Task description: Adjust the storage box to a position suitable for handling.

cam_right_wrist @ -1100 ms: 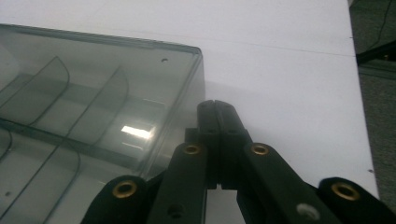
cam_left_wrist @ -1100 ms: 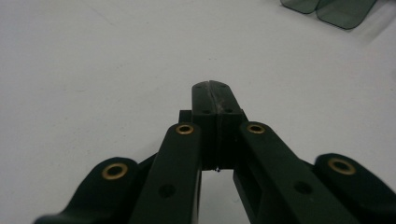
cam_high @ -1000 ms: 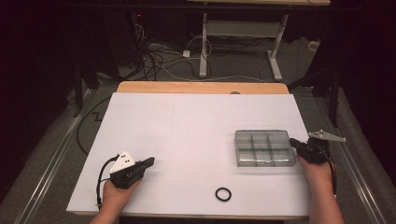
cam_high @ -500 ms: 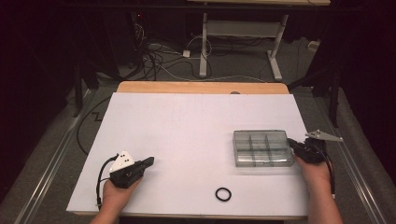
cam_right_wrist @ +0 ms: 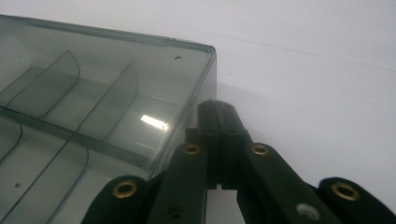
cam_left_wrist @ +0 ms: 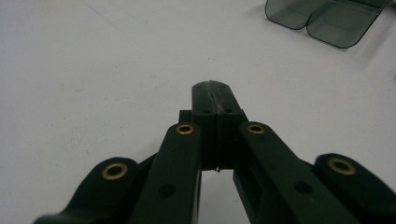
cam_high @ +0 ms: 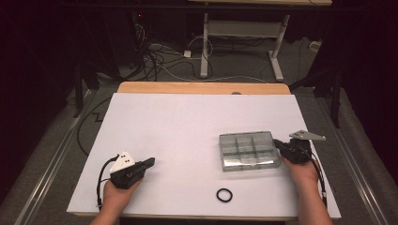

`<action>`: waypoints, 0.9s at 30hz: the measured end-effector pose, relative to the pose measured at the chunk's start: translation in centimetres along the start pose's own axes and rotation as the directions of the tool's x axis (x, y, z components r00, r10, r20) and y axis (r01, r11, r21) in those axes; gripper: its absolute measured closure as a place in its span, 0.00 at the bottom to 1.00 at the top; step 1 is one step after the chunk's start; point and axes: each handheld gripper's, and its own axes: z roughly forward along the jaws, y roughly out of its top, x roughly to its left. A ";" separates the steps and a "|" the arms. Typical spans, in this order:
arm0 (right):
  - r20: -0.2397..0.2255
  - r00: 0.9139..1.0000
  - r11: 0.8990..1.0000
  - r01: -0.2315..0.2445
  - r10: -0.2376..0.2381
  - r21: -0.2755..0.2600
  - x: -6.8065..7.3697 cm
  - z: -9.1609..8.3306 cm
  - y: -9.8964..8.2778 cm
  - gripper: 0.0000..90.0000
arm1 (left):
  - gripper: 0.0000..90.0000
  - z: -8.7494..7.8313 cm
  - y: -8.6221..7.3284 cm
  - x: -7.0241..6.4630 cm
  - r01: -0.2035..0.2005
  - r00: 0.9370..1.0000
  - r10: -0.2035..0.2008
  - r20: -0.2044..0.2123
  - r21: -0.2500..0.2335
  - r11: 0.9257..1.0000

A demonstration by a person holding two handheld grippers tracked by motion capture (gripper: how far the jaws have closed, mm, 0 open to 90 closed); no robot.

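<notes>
Clear compartment box [cam_high: 248, 150] lies right of centre on the white counter [cam_high: 187, 126] in the high view, flat on its base, its long axis running left to right across the frame and tilted only slightly, its short end walls facing the frame's left and right sides. The right tool [cam_high: 278, 144], jaws pressed together with nothing between them, has its tip against the box's right end wall; in the right gripper view the same closed tip [cam_right_wrist: 215, 107] sits just at the lower right corner of the box [cam_right_wrist: 93, 107], beside the transparent wall rather than over it. The step in hand looks like a sideways nudge of the box toward the frame's left. To do it well, the tip should bear low and near the middle of that end wall, since a push at a corner would probably spin the box instead of sliding it straight; a slow, level stroke keeps the light plastic from tipping or skidding away. The left tool [cam_high: 149, 162], also closed and empty, rests at lower left on the counter, well apart from the box, and its own view shows the joined jaws [cam_left_wrist: 213, 93] pointing toward it. A black ring [cam_high: 224, 195] lies near the bottom edge, apart from both.
</notes>
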 end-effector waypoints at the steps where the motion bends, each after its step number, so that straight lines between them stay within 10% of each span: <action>1: -0.005 1.000 1.000 0.008 -0.008 -0.001 0.3 0.2 0.1 1.00 | 0.97 0.0 0.0 0.0 0.000 1.000 0.000 0.001 0.000 1.000; 12: -0.060 0.997 0.999 0.050 -0.050 0.001 3.9 1.7 0.8 1.00 | 0.97 0.0 0.0 0.0 -0.001 1.000 0.001 0.004 0.001 1.000; 27: -0.173 0.972 0.986 0.167 -0.160 0.023 9.8 2.5 0.4 1.00 | 0.97 0.0 0.0 0.0 -0.002 1.000 0.002 0.005 0.002 1.000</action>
